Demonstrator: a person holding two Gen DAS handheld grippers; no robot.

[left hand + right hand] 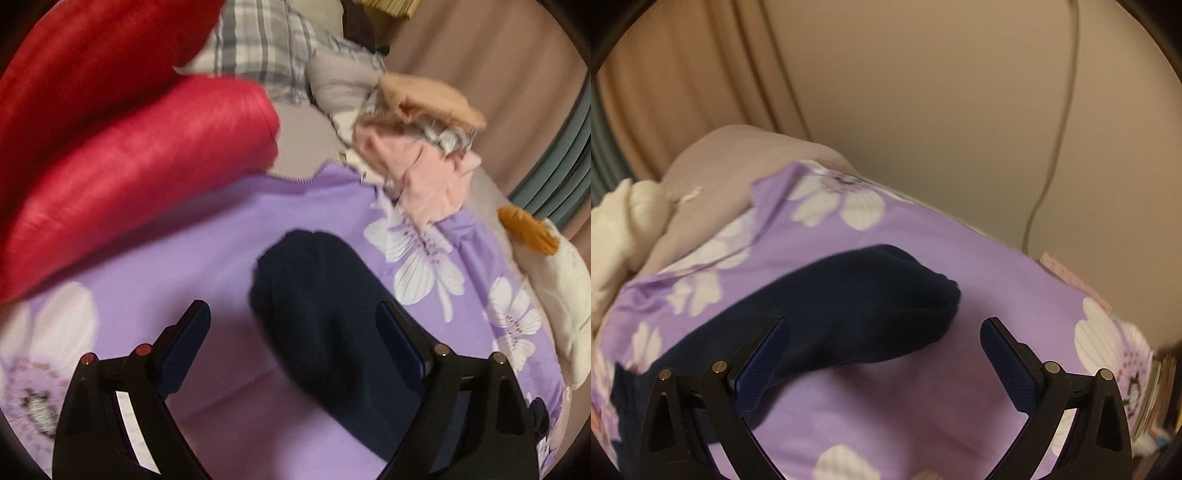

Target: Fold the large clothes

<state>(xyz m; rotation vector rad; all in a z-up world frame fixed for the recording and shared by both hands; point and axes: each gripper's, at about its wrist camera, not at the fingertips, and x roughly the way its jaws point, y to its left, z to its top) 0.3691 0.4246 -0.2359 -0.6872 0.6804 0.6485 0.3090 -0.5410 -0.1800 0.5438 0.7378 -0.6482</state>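
A dark navy garment (pixel 332 314) lies bunched on a purple sheet with white flowers (pixel 166 258). My left gripper (pixel 293 314) is open and empty; the garment's rounded end lies between its fingers, nearer the right one. In the right wrist view the same navy garment (pixel 849 302) stretches from lower left to a rounded end at centre on the sheet (pixel 960 387). My right gripper (pixel 884 332) is open and empty; the garment passes by its left finger. How far either gripper stands above the cloth cannot be told.
Two red cushions (pixel 129 166) lie to the left. A heap of pink, tan and plaid clothes (pixel 413 147) sits beyond the sheet. A white plush toy (pixel 554 295) lies at the right edge. A beige wall with a hanging cord (pixel 1056 129) stands behind the bed.
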